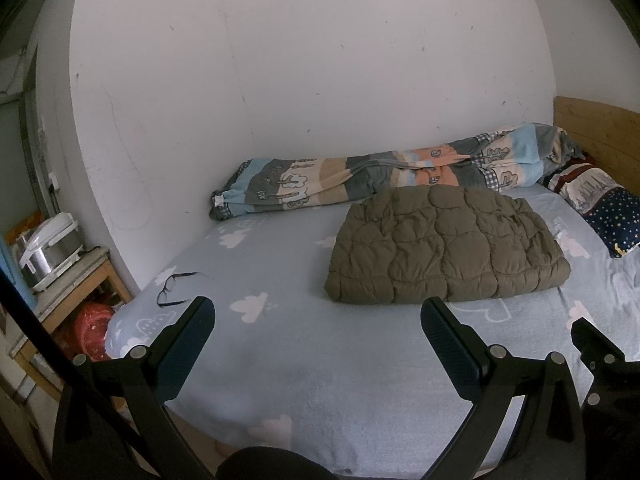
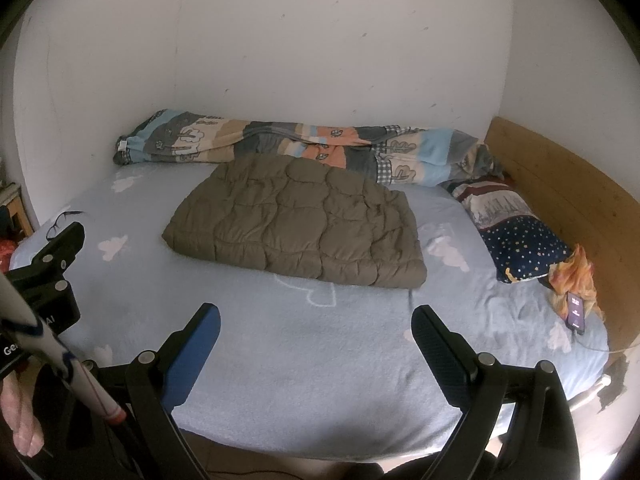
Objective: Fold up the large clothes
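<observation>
An olive quilted garment (image 1: 444,244) lies folded into a thick rectangle in the middle of the bed (image 1: 312,344); it also shows in the right wrist view (image 2: 300,224). My left gripper (image 1: 318,312) is open and empty, held over the bed's near edge, well short of the garment. My right gripper (image 2: 316,318) is open and empty, also short of the garment's near edge. The left gripper's body shows at the left of the right wrist view (image 2: 48,264).
A rolled patterned blanket (image 1: 380,172) lies along the wall. A starry pillow (image 2: 516,240), an orange cloth (image 2: 572,280) and a phone (image 2: 576,310) lie by the wooden headboard (image 2: 560,192). Glasses (image 1: 172,288) rest at the bed's left corner. A rice cooker (image 1: 48,252) stands on a side table.
</observation>
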Demonstrator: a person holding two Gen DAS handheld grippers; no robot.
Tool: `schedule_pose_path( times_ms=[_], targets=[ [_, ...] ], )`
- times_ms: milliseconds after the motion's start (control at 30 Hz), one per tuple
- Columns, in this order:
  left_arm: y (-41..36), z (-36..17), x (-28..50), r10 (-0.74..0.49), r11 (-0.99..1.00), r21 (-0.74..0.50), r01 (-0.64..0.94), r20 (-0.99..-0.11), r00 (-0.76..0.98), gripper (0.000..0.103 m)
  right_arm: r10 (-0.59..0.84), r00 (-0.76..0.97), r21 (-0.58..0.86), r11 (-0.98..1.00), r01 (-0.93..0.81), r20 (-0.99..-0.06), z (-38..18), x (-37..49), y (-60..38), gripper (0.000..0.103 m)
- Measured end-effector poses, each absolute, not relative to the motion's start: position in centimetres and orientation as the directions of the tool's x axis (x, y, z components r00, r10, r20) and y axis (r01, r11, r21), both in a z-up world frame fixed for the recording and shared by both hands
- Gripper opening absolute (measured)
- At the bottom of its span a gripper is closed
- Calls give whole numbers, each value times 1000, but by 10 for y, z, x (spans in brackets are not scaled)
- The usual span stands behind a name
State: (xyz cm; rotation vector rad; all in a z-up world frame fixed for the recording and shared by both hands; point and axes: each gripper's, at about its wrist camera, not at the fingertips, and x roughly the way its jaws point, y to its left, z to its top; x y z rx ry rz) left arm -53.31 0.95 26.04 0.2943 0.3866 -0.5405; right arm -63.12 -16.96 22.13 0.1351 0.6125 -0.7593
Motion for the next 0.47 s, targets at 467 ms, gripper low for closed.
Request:
schedule_pose_path(
  times_ms=[467],
  targets=[
    [19,259,-520,-483,799,102,593,-480,732,102,-596,566,-99,734,672,-570,221,-635,-170,98]
  ],
)
